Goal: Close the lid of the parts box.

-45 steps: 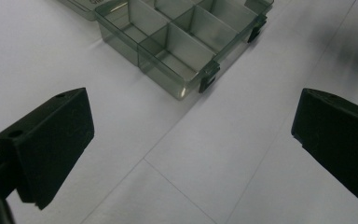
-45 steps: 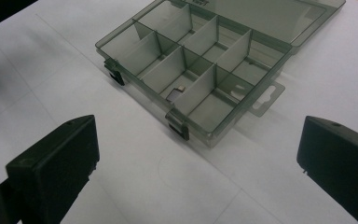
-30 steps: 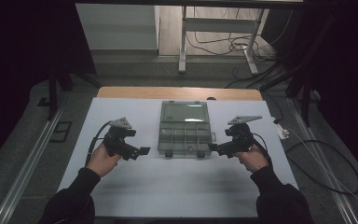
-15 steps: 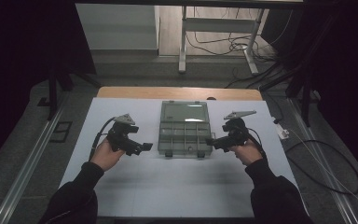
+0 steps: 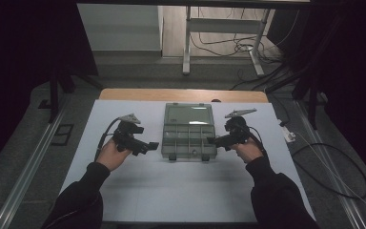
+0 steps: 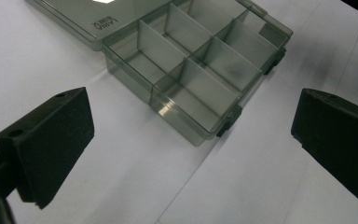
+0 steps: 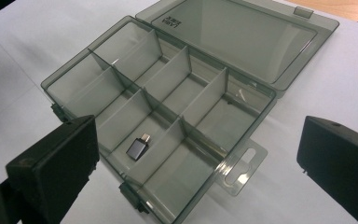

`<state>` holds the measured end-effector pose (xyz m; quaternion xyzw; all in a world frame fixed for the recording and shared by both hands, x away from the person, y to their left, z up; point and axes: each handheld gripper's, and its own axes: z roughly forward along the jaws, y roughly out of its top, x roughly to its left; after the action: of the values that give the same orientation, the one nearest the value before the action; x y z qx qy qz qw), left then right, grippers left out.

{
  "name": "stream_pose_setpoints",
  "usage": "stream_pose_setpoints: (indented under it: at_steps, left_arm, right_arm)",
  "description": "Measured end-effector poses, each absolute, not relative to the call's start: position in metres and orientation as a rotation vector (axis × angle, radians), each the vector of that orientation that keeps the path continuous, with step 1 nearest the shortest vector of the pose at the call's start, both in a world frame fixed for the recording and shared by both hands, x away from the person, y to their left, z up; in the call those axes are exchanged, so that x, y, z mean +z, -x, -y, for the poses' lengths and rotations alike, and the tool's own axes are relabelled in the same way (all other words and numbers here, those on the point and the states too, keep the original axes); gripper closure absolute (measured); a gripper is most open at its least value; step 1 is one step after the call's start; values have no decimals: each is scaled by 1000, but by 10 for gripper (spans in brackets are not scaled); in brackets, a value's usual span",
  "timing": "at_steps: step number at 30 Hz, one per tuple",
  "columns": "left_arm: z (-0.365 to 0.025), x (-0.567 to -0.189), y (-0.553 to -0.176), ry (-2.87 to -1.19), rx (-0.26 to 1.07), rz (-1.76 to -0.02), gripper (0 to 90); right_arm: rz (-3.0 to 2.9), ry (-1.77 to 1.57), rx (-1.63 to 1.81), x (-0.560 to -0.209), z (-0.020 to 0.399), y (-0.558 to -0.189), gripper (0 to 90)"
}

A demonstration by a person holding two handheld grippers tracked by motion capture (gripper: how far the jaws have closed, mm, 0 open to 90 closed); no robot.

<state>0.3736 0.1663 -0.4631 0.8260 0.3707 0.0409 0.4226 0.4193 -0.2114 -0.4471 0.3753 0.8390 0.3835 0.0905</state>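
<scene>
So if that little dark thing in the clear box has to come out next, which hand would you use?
Probably the right. The right gripper, jaws open, sits at the organizer box edge, and the small adapter lies in a compartment near that side. The left gripper is open too, but farther off.

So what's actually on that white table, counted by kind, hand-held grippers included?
Clear compartment box, lid open: 1
Small dark adapter in one of the box's compartments: 1
Hand-held grippers: 2, the left gripper and the right gripper, both open
Total: 4
</scene>
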Motion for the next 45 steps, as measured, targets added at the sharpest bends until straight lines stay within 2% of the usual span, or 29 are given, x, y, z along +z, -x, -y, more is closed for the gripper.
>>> stream_pose_setpoints:
  at_steps: [5,6,17,29,45]
  left_arm:
    - [-162,-464,-379,-2063,112,-951,0]
    - [-161,-463,-380,-2063,115,-958,22]
    - [-152,-467,-395,-2062,120,-924,11]
    - [-150,-472,-406,-2062,183,-913,13]
    - [-135,-484,-425,-2100,160,-877,9]
  right_arm:
    - [-2491,-1112,1133,-447,209,-425,0]
    - [-2493,-1108,1133,-447,208,-428,0]
    - [-2520,-1050,1082,-452,202,-436,0]
    - [-2505,-1104,1086,-453,201,-452,0]
    - [-2510,-1110,1048,-453,190,-477,0]
